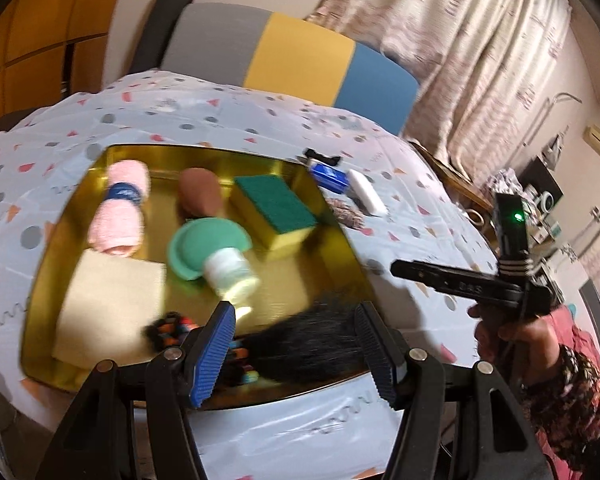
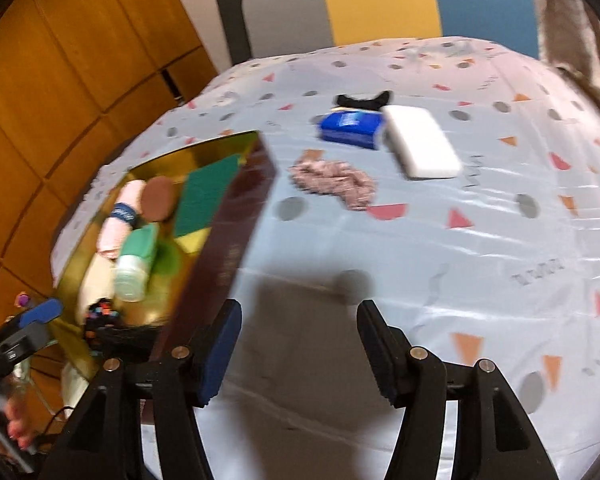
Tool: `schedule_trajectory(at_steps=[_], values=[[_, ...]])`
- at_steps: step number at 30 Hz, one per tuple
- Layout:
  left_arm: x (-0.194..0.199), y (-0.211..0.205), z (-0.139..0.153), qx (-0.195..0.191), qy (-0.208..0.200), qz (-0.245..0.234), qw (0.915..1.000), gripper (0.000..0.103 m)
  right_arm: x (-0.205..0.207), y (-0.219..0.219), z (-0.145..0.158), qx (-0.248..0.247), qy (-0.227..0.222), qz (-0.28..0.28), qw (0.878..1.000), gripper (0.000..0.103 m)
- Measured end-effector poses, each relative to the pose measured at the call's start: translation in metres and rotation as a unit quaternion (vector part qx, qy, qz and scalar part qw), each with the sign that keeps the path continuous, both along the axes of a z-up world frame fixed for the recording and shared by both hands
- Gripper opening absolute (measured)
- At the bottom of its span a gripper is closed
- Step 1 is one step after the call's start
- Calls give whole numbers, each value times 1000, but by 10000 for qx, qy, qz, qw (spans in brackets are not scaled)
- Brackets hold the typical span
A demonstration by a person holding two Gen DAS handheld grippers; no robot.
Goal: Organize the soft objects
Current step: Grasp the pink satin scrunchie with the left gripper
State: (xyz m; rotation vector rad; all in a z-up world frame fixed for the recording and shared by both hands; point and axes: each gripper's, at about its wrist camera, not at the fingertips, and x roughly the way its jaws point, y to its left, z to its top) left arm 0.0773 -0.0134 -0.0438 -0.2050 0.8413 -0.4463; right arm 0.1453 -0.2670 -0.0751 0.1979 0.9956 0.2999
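Between the spread fingers of the left gripper (image 1: 296, 332) sits a black furry thing (image 1: 308, 344), not pinched, lying in the gold tray (image 1: 332, 216) with a pink towel roll (image 1: 120, 212) and green sponge (image 1: 276, 204) further ahead. Right gripper (image 2: 298, 344) is wide open too, over bare table (image 2: 420, 280), with a pinkish scrunchie (image 2: 332, 180), blue pack (image 2: 350, 126) and white block (image 2: 420, 146) well ahead.

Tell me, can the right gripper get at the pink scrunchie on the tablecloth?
Probably yes: the right gripper is open, and only bare tablecloth lies between it and the pink scrunchie, which sits apart from the tin.
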Motion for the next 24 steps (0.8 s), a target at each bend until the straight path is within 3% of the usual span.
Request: schedule_trajectory(at_steps=[9,12,18,24], values=[[31,-76,26,-108,100,-383,9992,63,13,-75,4,-343,-263,-550,9976,61],[51,-103,27,-249,350,-424,9982,63,12,-91,3,-384,-366,-764,9957,62],[100,-150,14,-378,1038,-109,9938,63,13,-112,-3,-797,-90,-1358,9875,65],[143,-185,-11,-85,1286,255,9913,63,9,-133,9,-414,-93,-1671,9850,66]])
